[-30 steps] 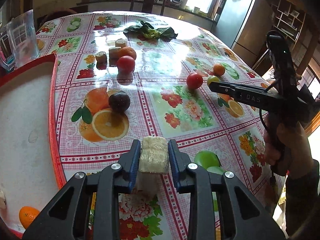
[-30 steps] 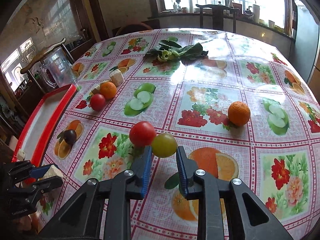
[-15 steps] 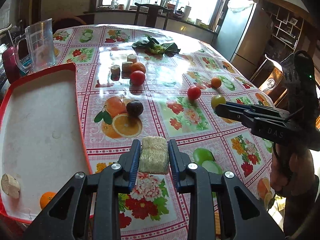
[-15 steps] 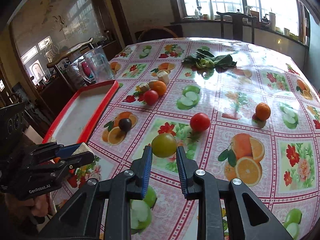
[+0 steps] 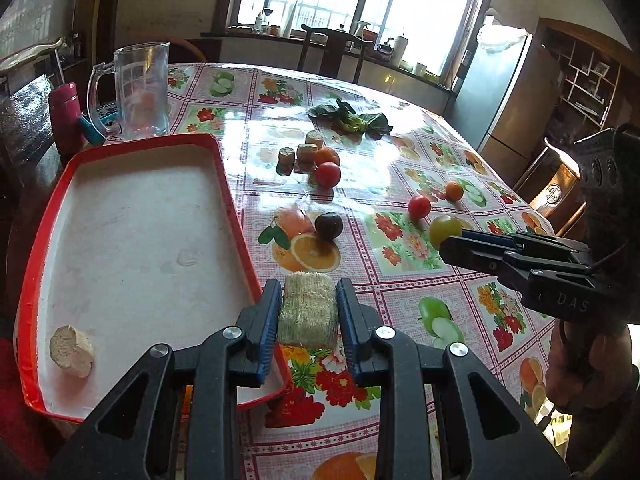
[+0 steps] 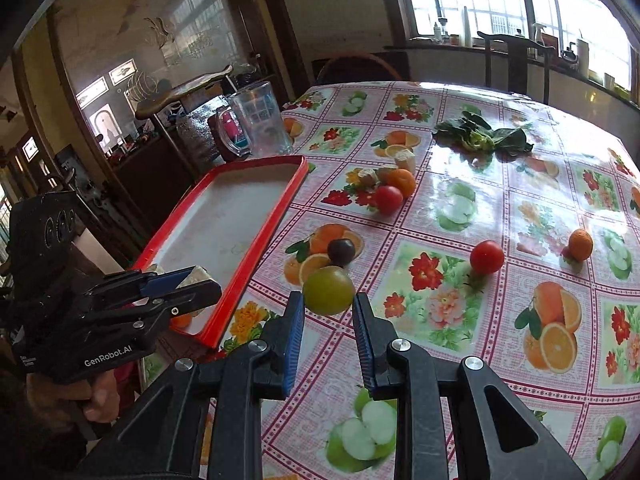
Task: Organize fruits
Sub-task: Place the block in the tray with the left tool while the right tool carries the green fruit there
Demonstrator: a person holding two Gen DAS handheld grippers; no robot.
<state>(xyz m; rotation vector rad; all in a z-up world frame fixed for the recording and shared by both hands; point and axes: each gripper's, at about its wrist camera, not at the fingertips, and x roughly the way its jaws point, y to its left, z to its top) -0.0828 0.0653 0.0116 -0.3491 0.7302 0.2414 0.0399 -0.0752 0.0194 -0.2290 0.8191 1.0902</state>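
Note:
My left gripper [image 5: 307,300] is shut on a pale fibrous fruit chunk [image 5: 307,311], held above the near right corner of the red-rimmed tray [image 5: 234,216]. My right gripper [image 6: 328,310] is shut on a green tomato [image 6: 329,290], held above the table right of the tray [image 6: 260,236]. The tray holds a pale chunk [image 5: 71,351] and a small orange [image 6: 180,320]. On the tablecloth lie a dark plum [image 5: 329,225], red tomatoes [image 5: 419,207] [image 5: 328,174], oranges [image 5: 454,191] [image 5: 326,156] and several cut chunks [image 5: 298,154].
A glass pitcher [image 5: 138,90] and a pink bottle [image 5: 64,116] stand beyond the tray's far end. Leafy greens [image 5: 352,118] lie at the table's far side. A chair [image 6: 516,60] stands behind the table. The table edge is close below both grippers.
Both grippers have risen and pulled back toward the tray side. The left one now holds its chunk over the tray's corner. The right one has carried the green tomato away from the red tomato.

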